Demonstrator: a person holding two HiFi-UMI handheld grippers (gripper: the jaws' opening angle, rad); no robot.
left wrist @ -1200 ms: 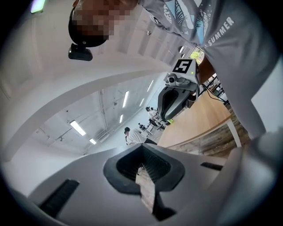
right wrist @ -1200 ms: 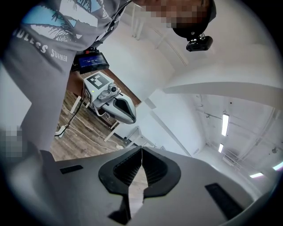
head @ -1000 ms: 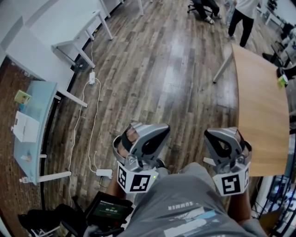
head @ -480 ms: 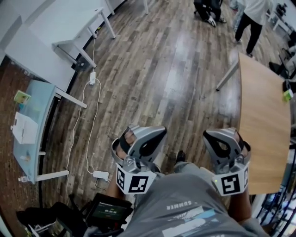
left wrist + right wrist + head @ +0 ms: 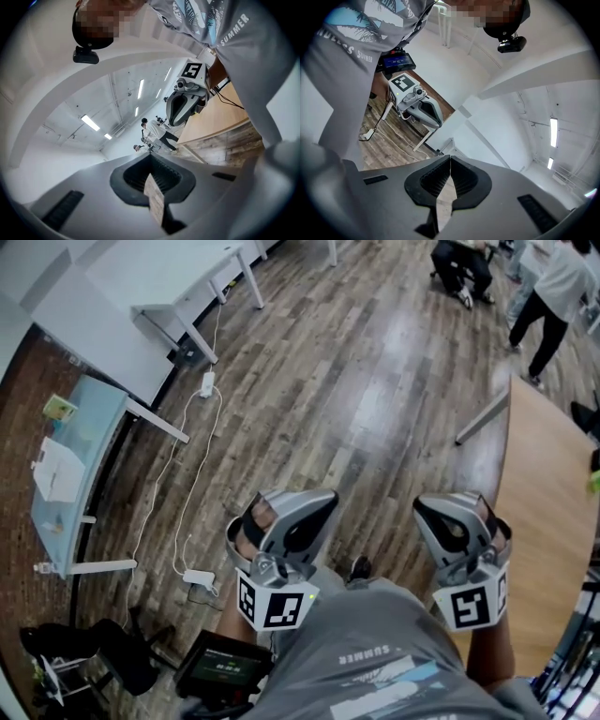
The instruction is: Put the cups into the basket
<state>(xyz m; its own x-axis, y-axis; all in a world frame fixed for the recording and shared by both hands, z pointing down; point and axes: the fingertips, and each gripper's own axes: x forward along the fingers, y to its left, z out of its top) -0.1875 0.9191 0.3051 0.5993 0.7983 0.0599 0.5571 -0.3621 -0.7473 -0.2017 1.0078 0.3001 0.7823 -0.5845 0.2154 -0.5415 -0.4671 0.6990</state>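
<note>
My left tongs (image 5: 150, 158) are closed, the ribbed pads meeting at the tip with nothing between them. My right tongs (image 5: 449, 161) are closed and empty too. I hold both close in front of my grey shirt (image 5: 375, 667), which reads "SUMMER". On my right stands a wooden table (image 5: 548, 521). A small green thing (image 5: 594, 482) at its far right edge is too cut off to identify.
</note>
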